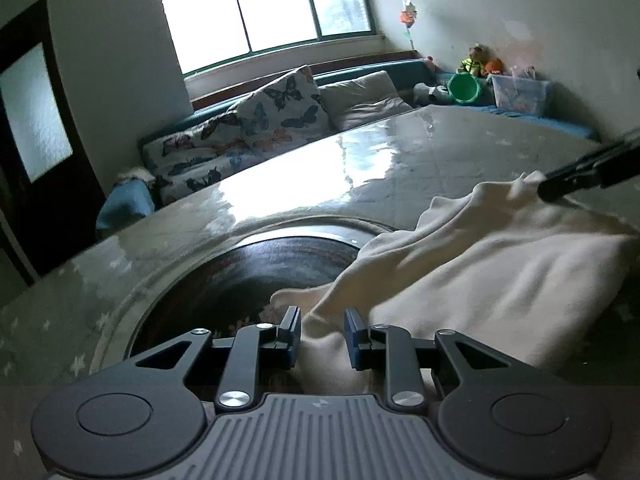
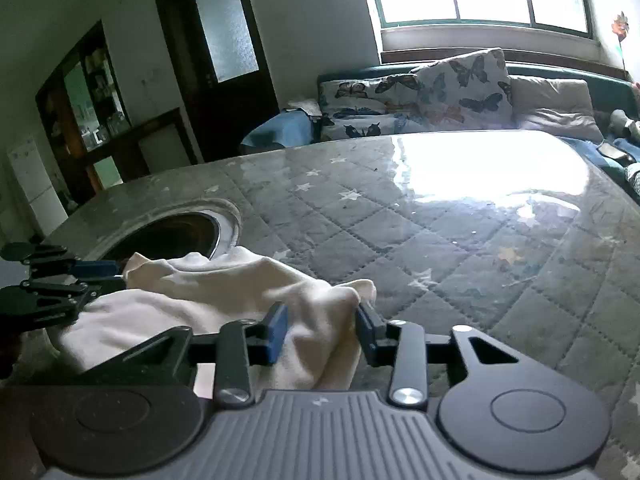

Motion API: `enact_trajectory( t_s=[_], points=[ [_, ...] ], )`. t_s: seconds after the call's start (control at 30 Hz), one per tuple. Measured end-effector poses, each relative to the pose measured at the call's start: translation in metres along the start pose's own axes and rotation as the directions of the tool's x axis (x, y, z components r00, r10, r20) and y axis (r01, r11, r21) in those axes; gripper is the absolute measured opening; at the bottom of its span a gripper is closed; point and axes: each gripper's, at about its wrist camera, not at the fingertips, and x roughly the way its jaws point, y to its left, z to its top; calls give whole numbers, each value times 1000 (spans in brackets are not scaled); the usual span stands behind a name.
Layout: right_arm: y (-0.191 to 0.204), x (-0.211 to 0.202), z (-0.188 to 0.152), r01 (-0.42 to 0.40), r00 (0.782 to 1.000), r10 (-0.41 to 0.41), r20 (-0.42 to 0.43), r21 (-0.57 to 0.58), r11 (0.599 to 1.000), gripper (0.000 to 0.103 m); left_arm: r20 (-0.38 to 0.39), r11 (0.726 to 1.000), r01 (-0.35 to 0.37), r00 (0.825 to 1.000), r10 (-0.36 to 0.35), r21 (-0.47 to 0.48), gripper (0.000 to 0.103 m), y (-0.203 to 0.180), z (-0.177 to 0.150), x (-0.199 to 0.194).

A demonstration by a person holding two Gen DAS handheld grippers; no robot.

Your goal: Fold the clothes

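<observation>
A cream garment [image 1: 480, 264] lies bunched on the quilted grey table cover [image 1: 460, 152]. In the left wrist view my left gripper [image 1: 322, 330] stands open with a fold of the garment between its jaws. The right gripper [image 1: 560, 182] shows at the far right edge, at the garment's far corner. In the right wrist view my right gripper [image 2: 323, 326] is open around a raised fold of the garment [image 2: 224, 284]. The left gripper [image 2: 108, 270] shows at the left, at the garment's other end.
A dark round opening [image 1: 248, 272] in the table lies partly under the garment; it also shows in the right wrist view [image 2: 172, 232]. Beyond the table stand a sofa with butterfly cushions [image 1: 256, 120], a window, a dark door [image 2: 216, 56], a green bucket [image 1: 464, 87] and a plastic box [image 1: 520, 94].
</observation>
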Motion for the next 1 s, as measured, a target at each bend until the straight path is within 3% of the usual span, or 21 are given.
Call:
enact_trajectory(
  t_s=[0.17,0.2,0.33,0.5,0.57,0.63,0.8,0.93,1.0],
  points=[
    [2,-2,-5,2,1000,-2,-7,3,1000,21,-38,994,20,999,-24,-103,28,14,-8,-11],
    [3,-3,-6,6,1000,-6,-6,-2,1000,14,-44,993,25,999,-31,-119,28,16,-9,-13],
    [6,-4,-8,13,1000,-13,6,-6,1000,9,-61,986,38,997,-48,-161,28,20,-10,-15],
    [8,-6,-10,19,1000,-18,19,-13,1000,6,-62,977,56,996,-70,-205,24,24,-11,-13],
    [9,-10,-10,17,1000,-16,27,-11,1000,5,-54,976,71,995,-84,-208,9,23,-11,-14],
    [9,-15,-10,14,999,-13,41,-10,1000,5,-39,975,80,995,-90,-206,6,22,-10,-22],
    [12,-33,-11,3,997,-2,73,-8,1000,5,17,974,108,994,-106,-201,6,28,-10,-50],
    [5,-17,-17,39,999,-39,2,11,999,12,-80,983,67,994,-81,-168,8,30,-20,-33],
    [7,-20,-17,48,999,-48,13,-2,999,15,-96,982,57,993,-75,-179,20,32,-23,-31]
  ],
)
